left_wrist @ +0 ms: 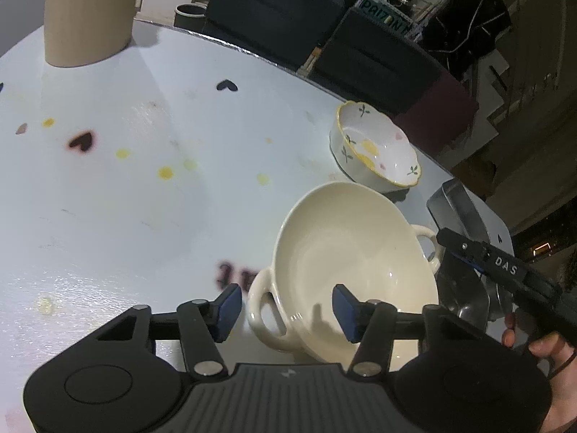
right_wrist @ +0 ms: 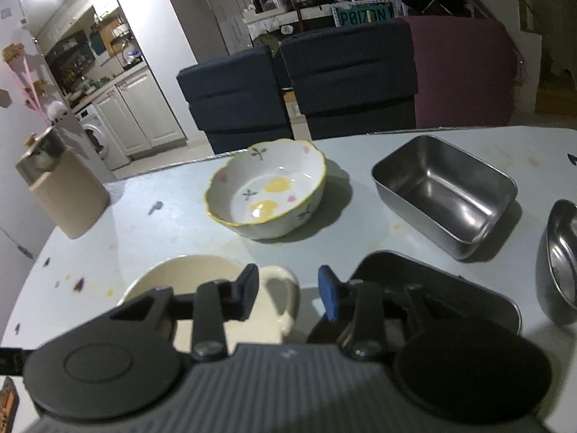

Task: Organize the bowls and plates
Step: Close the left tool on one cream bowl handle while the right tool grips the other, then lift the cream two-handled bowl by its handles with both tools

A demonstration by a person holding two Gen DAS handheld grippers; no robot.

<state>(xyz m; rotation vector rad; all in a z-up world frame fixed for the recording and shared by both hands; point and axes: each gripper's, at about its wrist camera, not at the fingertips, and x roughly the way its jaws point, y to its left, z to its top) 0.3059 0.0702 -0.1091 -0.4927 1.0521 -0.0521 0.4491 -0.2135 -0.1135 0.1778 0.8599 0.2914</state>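
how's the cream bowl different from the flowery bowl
The cream bowl is plain, with a loop handle on each side and a smooth round rim; the flowery bowl has no handles, a wavy yellow-edged rim and painted yellow, pink and green motifs. The cream bowl looks larger and deeper, though it is also nearer both cameras. Both stand upright and empty on the table.

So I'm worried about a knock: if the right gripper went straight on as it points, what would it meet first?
Probably the cream bowl's handle, which sits between the right gripper fingers; the pads don't seem to touch it, though depth is unclear.
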